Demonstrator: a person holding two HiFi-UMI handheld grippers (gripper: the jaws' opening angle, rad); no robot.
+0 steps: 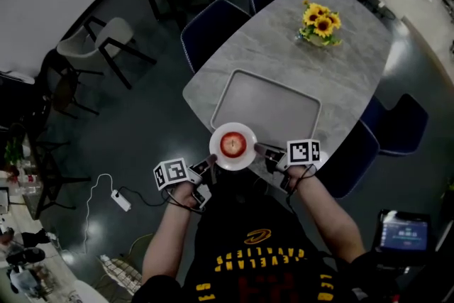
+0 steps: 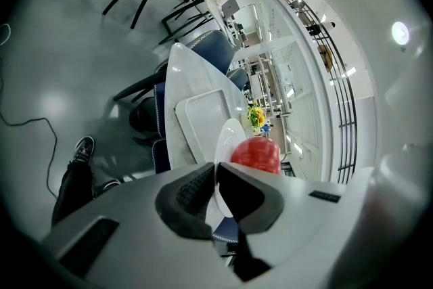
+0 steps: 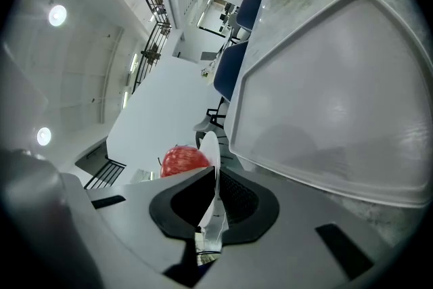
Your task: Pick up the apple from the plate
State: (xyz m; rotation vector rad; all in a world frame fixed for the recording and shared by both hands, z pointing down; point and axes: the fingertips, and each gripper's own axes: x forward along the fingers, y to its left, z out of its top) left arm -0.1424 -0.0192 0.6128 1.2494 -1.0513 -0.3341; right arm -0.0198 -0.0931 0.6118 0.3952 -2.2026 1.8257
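Yellow "CLEVELAND" and "CAVALIERS" lettering, seen upside down, on the person's black shirt (image 1: 245, 223), lower print unreadable

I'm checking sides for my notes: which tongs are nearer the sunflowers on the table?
Right. The right tongs grip the plate by its rim on the side toward the sunflowers; the left tongs grip the opposite rim, farther from them.

Dim head view, fisheye warping (black corners), soft glare

A grey marble-look table (image 1: 355, 74) bears an empty tray (image 1: 266, 106) and potted sunflowers (image 1: 320, 23).
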